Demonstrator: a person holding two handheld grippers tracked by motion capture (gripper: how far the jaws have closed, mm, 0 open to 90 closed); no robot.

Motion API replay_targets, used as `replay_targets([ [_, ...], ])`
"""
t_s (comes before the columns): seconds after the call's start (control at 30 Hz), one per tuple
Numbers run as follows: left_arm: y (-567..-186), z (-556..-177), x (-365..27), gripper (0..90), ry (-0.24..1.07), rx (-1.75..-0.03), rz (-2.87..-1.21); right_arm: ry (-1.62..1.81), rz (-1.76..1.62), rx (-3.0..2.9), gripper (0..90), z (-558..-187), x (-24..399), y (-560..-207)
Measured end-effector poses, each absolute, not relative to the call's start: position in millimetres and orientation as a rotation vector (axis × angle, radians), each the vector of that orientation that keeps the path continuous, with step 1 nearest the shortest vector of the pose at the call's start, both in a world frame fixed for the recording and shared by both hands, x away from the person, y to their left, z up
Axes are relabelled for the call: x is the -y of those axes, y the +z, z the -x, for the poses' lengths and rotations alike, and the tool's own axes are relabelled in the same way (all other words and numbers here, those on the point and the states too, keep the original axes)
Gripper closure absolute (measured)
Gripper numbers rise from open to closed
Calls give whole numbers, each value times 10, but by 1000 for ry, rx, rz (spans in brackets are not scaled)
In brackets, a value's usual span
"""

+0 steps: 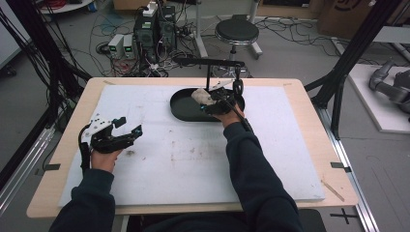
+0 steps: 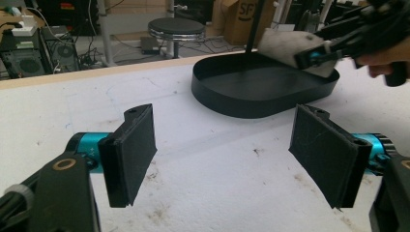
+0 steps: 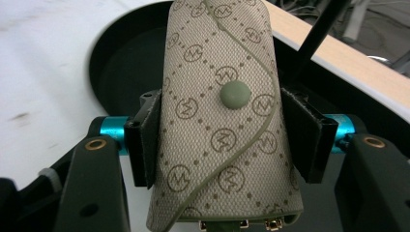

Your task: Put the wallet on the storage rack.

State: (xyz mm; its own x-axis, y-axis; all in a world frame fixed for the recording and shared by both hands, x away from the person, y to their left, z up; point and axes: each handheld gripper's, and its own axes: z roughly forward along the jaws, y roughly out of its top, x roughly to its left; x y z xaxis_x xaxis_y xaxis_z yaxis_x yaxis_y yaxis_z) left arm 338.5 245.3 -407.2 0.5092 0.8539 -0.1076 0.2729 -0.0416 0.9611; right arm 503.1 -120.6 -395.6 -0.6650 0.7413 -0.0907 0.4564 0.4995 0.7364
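Upper centre of the high view: right gripper (image 1: 212, 99) clamps the patterned pouch (image 3: 222, 121) across its sides, over the black tray (image 1: 181, 108), likely for drop-off. Left gripper (image 2: 222, 152) idles at frame left on the counter (image 1: 193, 154), jaws wide, nothing between them.

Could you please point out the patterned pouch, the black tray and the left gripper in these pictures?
patterned pouch (image 3: 222, 140): right gripper view, on its flap below the snap button.
black tray (image 2: 251, 99): left gripper view, on its near outer wall.
left gripper (image 2: 222, 154): left gripper view, midway between its open jaws.
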Motion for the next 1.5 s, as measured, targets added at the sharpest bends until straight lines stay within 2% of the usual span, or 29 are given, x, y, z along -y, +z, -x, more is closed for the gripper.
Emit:
replay_targets([
  [0.3, -4074, -3385, -2455, 242, 622, -992, -1593, 855, -1101, -2351, 374, -5255, 1195, -4267],
  [0.43, -4075, -3384, -2446, 242, 622, -988, -1596, 862, -1163, -2313, 335, -5272, 1202, -4316],
  [0.67, -4078, -3388, -2450, 242, 621, -985, -1601, 978, -1090, -2286, 319, -5086, 1386, -3968],
  [0.83, -4077, -3390, -2451, 243, 618, -989, -1595, 1106, -1062, -2288, 280, -4785, 1810, -3698],
  [1.03, -4062, -3391, -2444, 243, 632, -989, -1588, 1163, -1005, -2225, 221, -4307, 2401, -3552],
  [1.27, -4028, -3401, -2415, 244, 642, -979, -1582, 1132, -964, -2146, 200, -3775, 2950, -3700],
  [1.5, -4016, -3386, -2430, 243, 647, -976, -1570, 1104, -1067, -2105, 200, -3429, 3284, -3908],
])
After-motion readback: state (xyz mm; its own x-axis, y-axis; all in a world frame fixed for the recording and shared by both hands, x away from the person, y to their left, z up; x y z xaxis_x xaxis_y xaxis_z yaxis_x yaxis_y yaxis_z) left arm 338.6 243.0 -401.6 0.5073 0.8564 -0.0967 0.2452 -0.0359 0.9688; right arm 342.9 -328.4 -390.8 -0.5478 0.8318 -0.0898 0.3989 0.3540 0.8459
